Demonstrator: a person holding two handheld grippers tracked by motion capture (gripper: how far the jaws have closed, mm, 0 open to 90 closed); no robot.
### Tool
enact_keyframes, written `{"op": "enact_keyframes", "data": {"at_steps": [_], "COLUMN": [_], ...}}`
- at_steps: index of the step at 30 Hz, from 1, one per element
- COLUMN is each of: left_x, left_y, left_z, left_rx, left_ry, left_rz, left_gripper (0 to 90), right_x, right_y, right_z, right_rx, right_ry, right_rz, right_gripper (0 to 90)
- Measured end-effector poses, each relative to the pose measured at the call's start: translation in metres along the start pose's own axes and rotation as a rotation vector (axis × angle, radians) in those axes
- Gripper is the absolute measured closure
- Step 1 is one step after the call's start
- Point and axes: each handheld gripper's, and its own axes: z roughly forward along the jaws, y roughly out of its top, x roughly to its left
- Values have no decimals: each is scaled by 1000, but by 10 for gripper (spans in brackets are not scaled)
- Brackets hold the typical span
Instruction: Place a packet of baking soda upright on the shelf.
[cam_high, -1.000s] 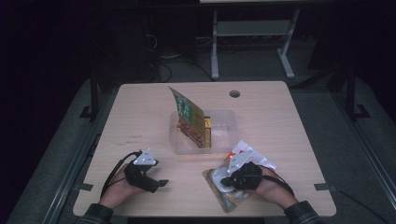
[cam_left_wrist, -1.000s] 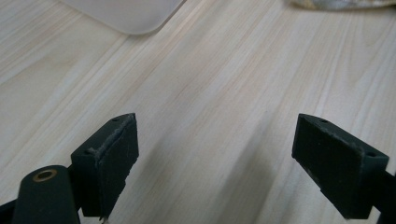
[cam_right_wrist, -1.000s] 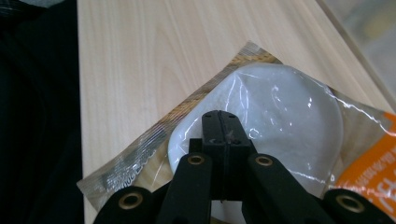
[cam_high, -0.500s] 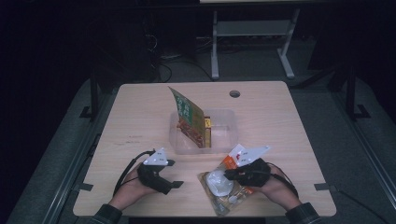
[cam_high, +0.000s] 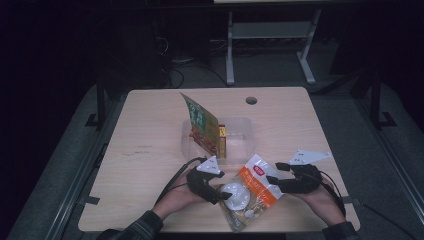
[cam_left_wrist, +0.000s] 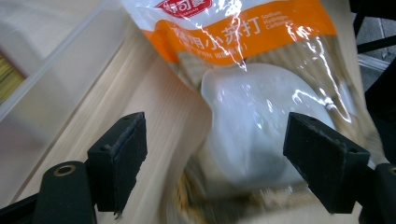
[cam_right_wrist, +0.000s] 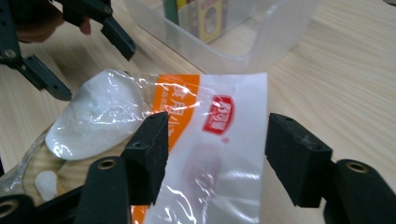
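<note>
I judge the packing half done: the green packet (cam_high: 201, 121) stands in the clear tub (cam_high: 239, 145), while the orange-and-clear bag (cam_high: 252, 189) lies near the desk's front edge, my right gripper (cam_right_wrist: 215, 156) just opening off its top, left gripper (cam_left_wrist: 212, 156) spread and narrowing around its white lump.

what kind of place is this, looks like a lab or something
Probably a lab or recording workspace, not a home: a bare wooden table with a cable hole, dark surroundings with cables and a metal stand on the floor, and a clear plastic bin set out for handling packets.
</note>
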Motion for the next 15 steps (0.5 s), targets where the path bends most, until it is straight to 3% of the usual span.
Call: {"op": "enact_keyframes", "data": {"at_steps": [4,8,12,15], "left_x": [3,5,7,6], "left_y": [5,7,7,7], "left_z": [16,27,31,30], "left_rx": [12,-1,-15,-9], "left_ry": [-20,-77,-157,-182], "left_rz": [7,-25,-36,-31], "left_gripper": [229,269,453,588], "right_x": [-2,-3,-4,-5], "right_y": [-8,-15,-19,-19], "right_z": [-8,-13,-17,-17], "right_rx": [-15,-18,-21,-31], "right_ry": [-20,-32,-38,-45], "right_rz": [18,32,41,39], "right_gripper": [347,335,331,330]}}
